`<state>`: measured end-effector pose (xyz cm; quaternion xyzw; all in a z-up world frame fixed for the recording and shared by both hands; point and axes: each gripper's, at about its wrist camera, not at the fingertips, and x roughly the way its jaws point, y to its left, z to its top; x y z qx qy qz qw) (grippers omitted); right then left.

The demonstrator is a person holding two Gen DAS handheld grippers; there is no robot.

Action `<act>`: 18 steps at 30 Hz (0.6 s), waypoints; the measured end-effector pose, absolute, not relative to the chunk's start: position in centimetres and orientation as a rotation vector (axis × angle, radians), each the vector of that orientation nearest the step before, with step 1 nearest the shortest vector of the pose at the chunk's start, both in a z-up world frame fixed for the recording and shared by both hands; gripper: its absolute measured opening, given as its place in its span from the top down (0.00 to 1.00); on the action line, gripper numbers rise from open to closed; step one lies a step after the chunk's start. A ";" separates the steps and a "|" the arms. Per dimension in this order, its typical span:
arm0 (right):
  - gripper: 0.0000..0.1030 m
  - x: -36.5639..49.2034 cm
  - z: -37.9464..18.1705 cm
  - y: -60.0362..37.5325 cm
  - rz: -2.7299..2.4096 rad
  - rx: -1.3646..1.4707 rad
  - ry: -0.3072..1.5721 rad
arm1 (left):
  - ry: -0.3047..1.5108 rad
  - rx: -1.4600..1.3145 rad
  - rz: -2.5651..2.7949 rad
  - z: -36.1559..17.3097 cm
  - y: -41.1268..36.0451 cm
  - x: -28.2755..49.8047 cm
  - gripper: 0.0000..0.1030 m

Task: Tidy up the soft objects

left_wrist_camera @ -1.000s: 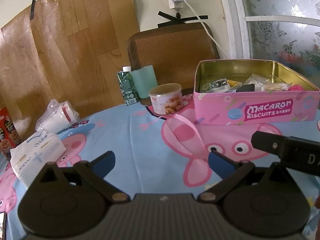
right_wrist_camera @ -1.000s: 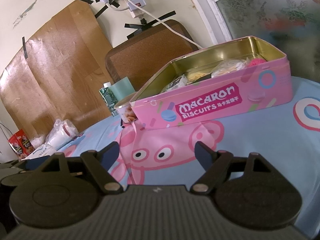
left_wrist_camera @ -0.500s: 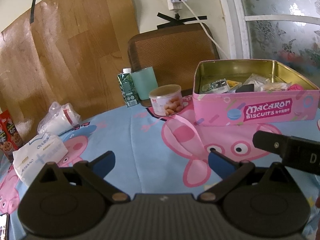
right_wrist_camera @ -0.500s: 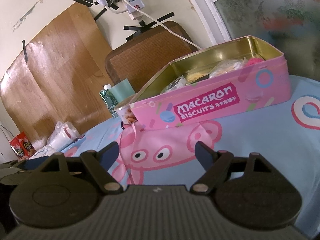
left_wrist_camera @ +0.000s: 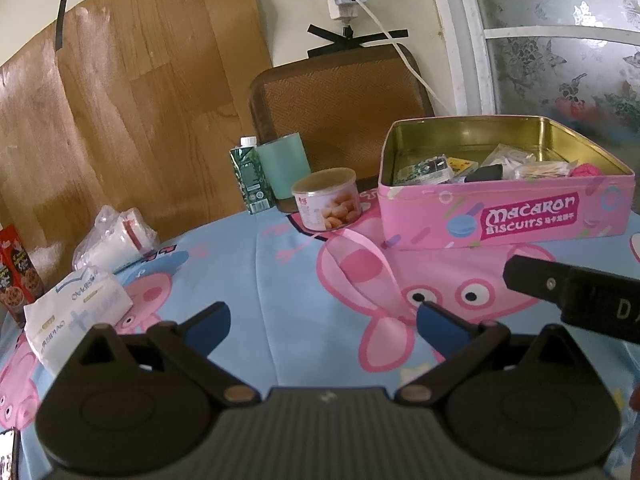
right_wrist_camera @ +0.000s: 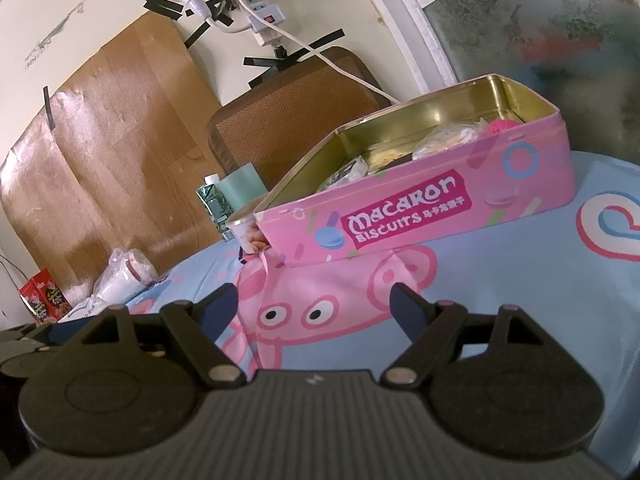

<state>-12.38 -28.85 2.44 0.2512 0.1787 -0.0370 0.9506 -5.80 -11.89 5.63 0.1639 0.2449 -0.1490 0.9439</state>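
Soft packets sit at the left edge of the worktop (left_wrist_camera: 280, 264), which is covered by a blue cartoon-pig cloth: a white tissue pack (left_wrist_camera: 76, 312) with blue print lies flat, and just behind it a crinkled clear bag of white paper cups (left_wrist_camera: 114, 236) lies on its side. Well apart from them, toward the right, an open pink Macaron Biscuits tin (left_wrist_camera: 508, 216) holds small wrapped items and a bright pink ball (left_wrist_camera: 585, 169); a round snack can (left_wrist_camera: 327, 199), a pale green cup (left_wrist_camera: 283, 166) and a green drink carton (left_wrist_camera: 252, 180) stand just beside its left end. Compared with half a second earlier, the left wrist view has barely shifted, and the tin stays in the same spot. The left gripper (left_wrist_camera: 322, 322) hangs above the cloth with its blue-tipped fingers spread wide, holding and touching nothing. The right gripper (right_wrist_camera: 314, 308) is likewise spread wide and empty, pointing at the tin's front wall.
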 end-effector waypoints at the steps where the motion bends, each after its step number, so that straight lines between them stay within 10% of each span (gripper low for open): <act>1: 0.17 -12.3 2.4 -28.8 -0.075 0.512 0.366 | 0.505 0.330 -0.304 5.6 -11.8 -5.7 0.00; 18: 0.17 -12.4 2.3 -28.6 -0.073 0.503 0.374 | 0.526 0.328 -0.302 5.1 -11.9 -5.5 0.00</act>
